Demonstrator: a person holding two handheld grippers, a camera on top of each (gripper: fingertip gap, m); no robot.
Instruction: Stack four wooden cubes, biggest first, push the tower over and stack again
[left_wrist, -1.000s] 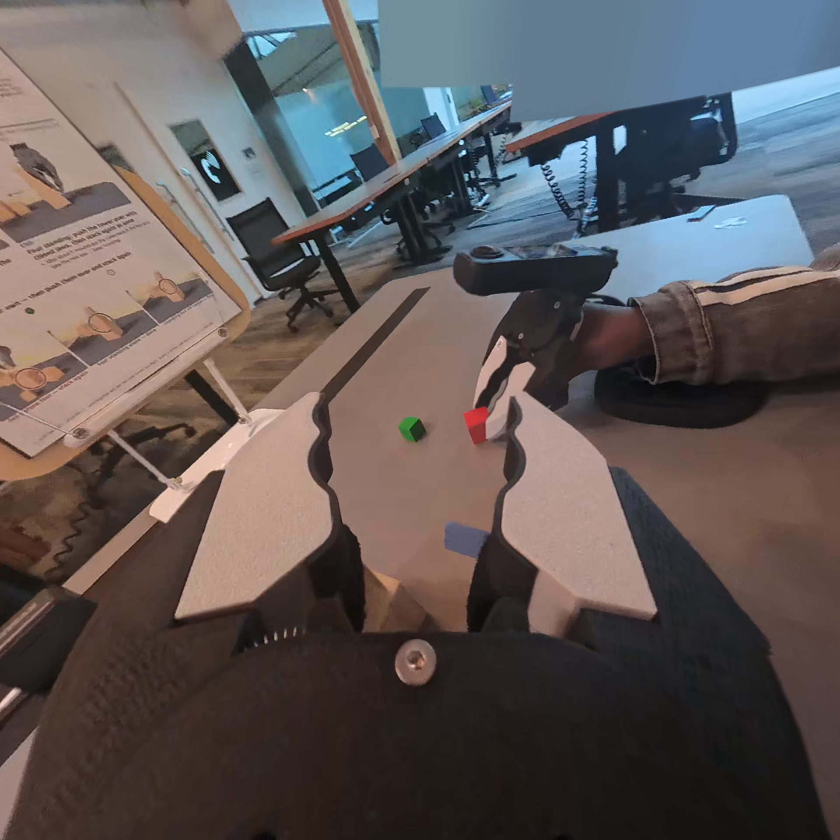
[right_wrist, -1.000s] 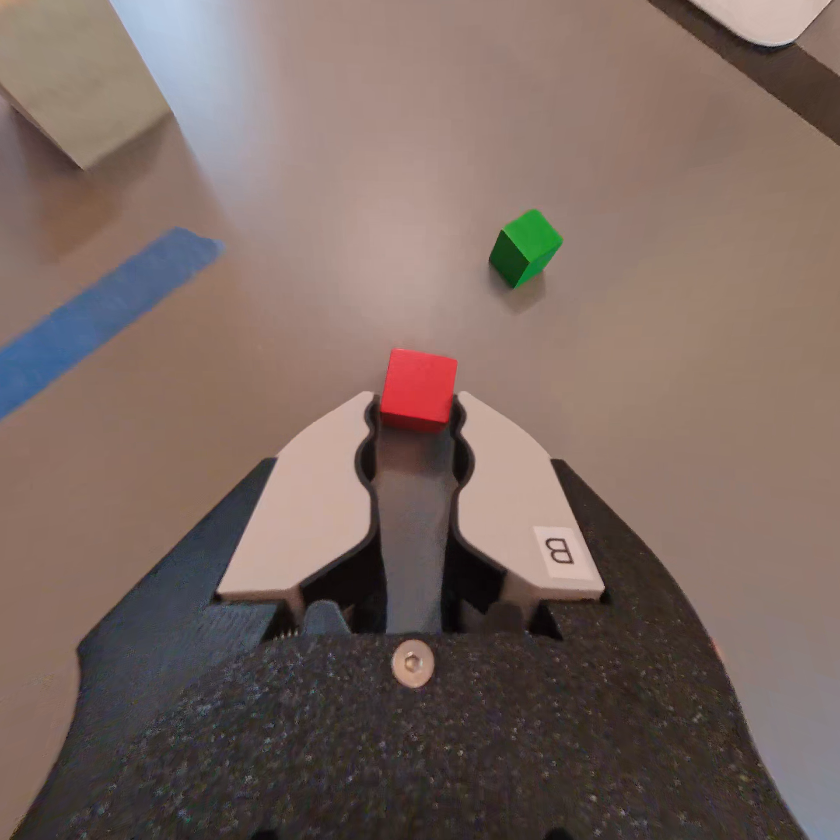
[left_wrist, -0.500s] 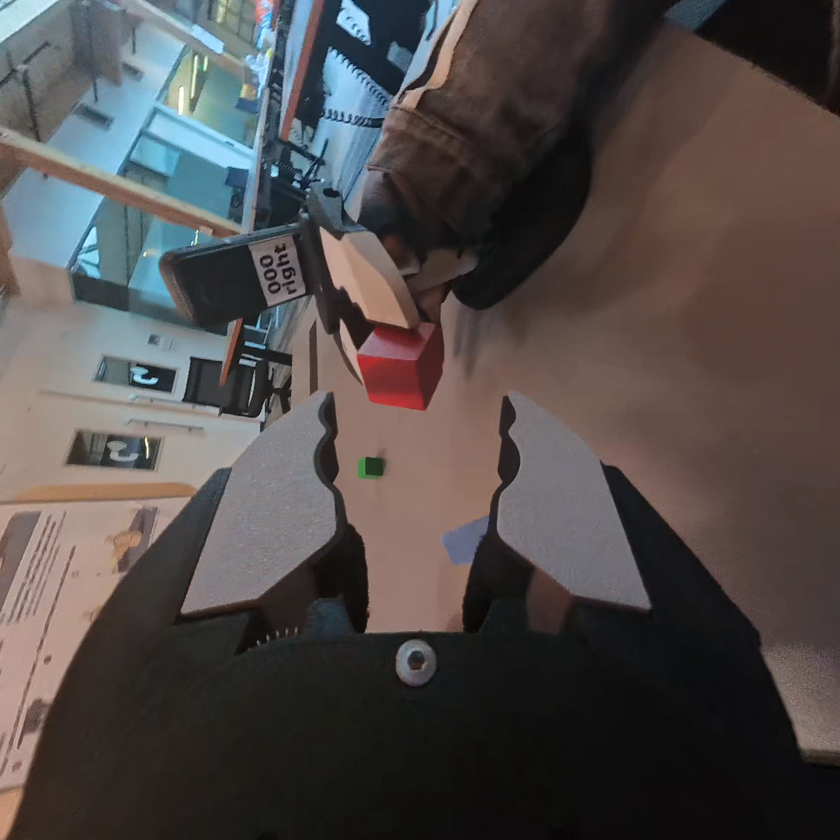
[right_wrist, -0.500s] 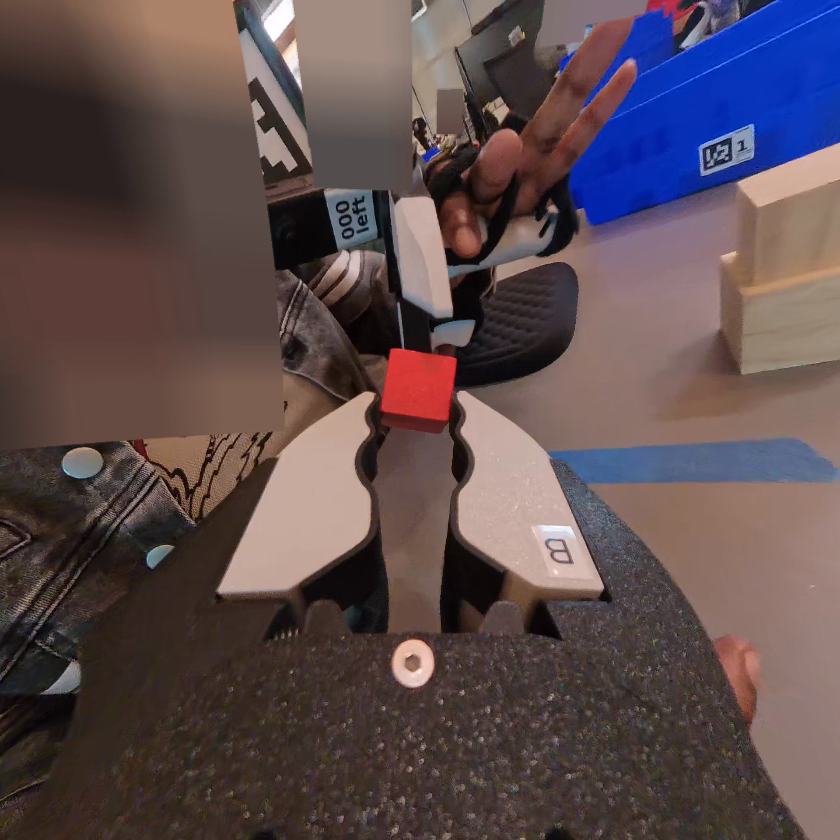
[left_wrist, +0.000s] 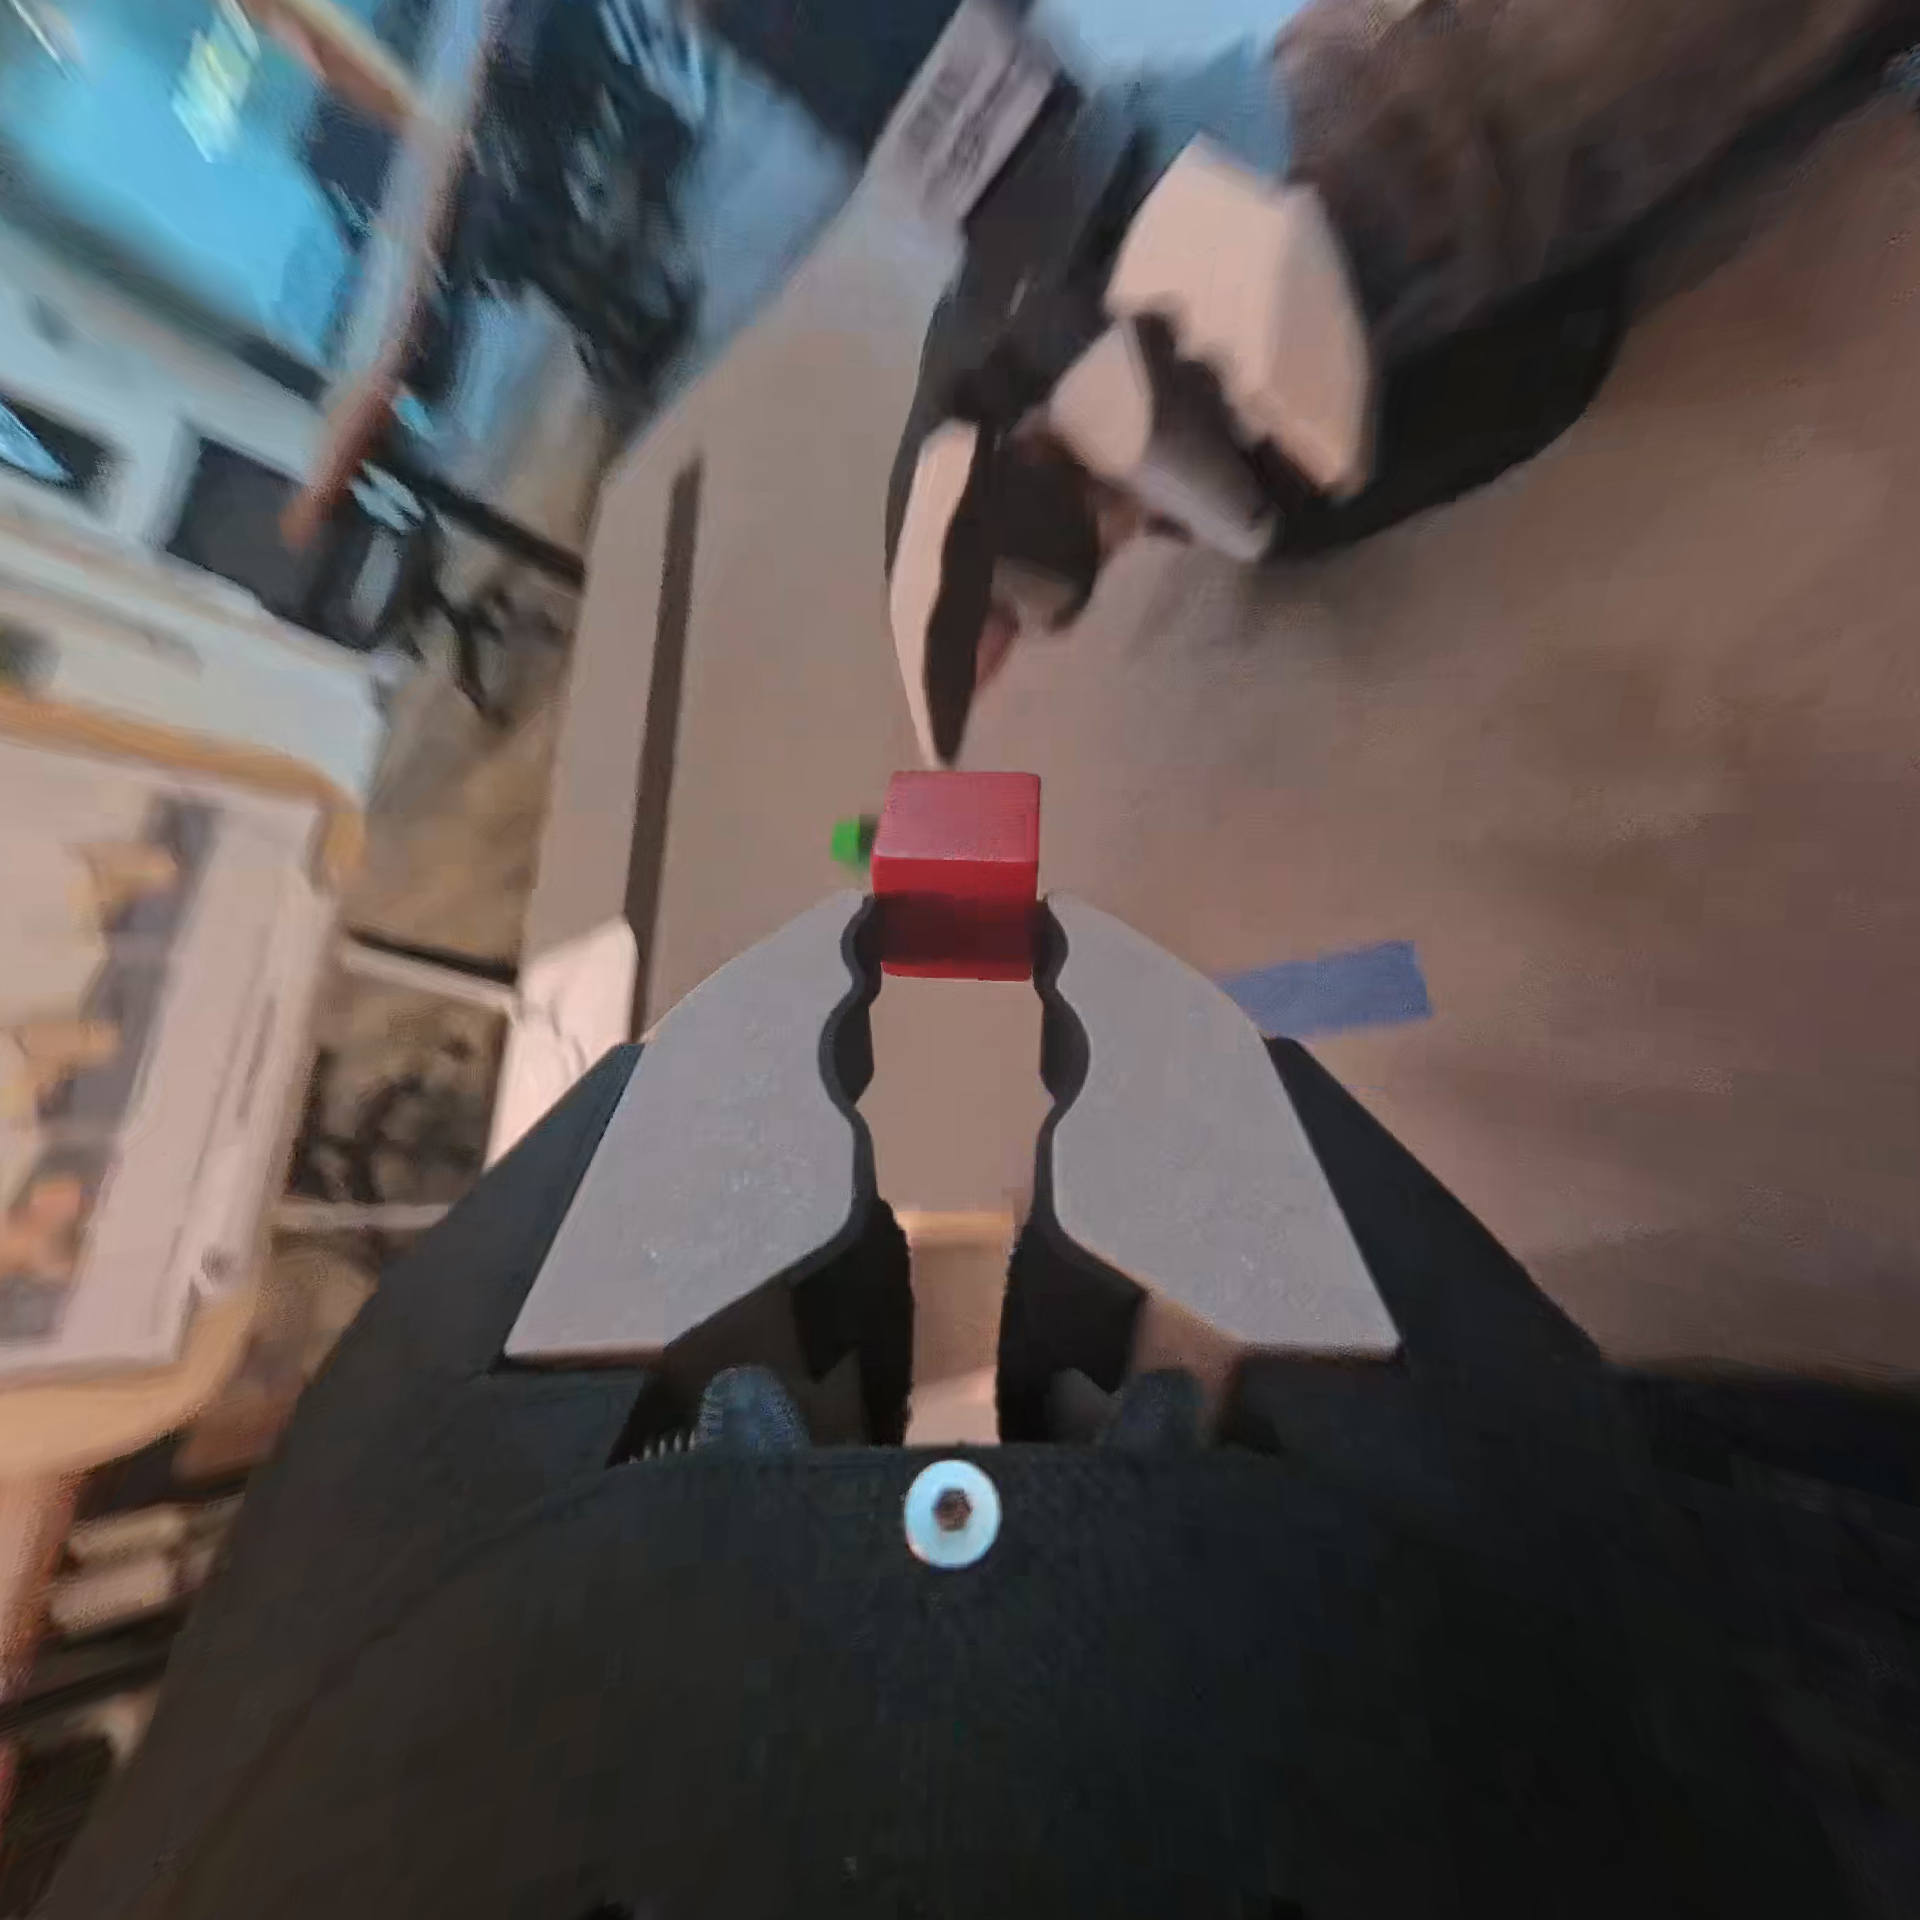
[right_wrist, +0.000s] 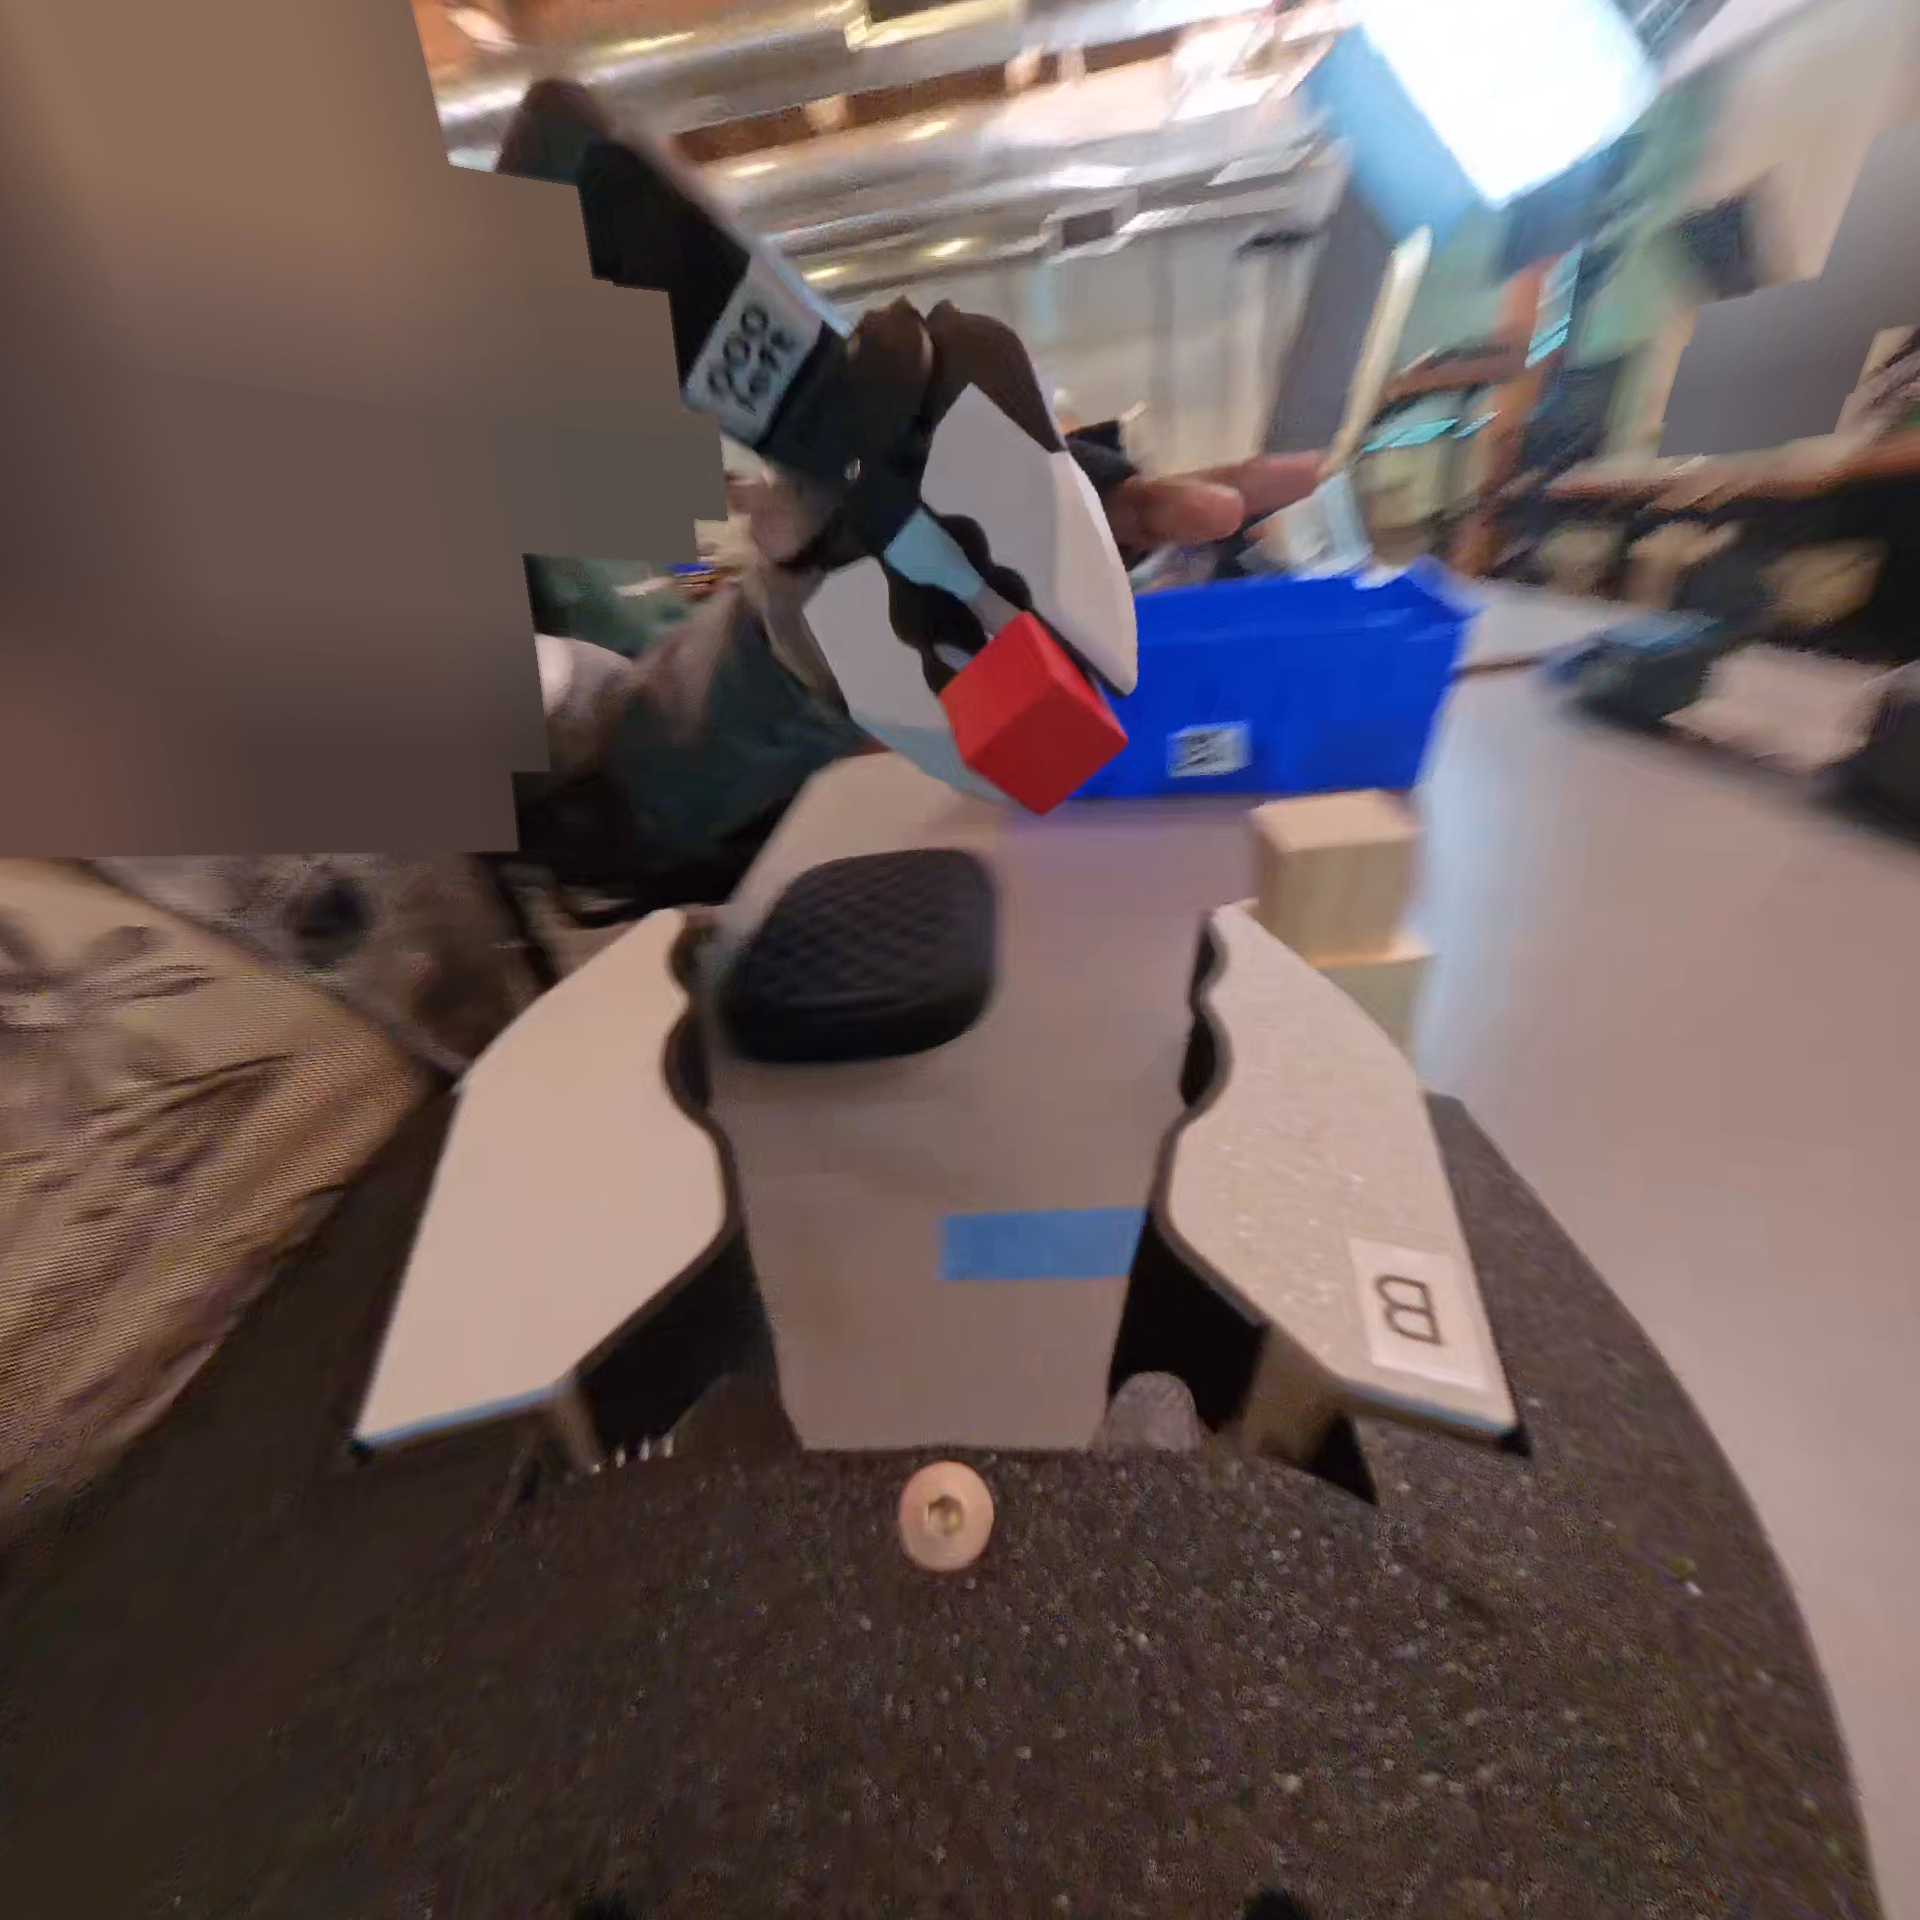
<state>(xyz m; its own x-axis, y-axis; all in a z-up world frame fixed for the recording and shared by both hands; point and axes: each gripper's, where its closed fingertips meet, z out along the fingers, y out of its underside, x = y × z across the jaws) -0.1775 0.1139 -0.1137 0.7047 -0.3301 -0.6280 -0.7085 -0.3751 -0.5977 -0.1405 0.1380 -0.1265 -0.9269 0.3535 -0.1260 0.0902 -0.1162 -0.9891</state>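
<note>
Left gripper: your left tool has its two pads clamped on the side faces of the red cube, carried in the air above the table.
Right gripper: your right tool stands wide apart with nothing between its fingers; only the table top, a strip of blue tape and a black pad show through the gap.
Stack so far: two pale wooden cubes, the smaller on the bigger, stand near the blue bin at the table's far side in the right wrist view.
Green cube: it lies alone on the table, beyond the red one.
Key relation: the stack sits below and to one side of the carried cube, so your left hand is the nearer; I judge red goes on next, faces squared to the top cube.
</note>
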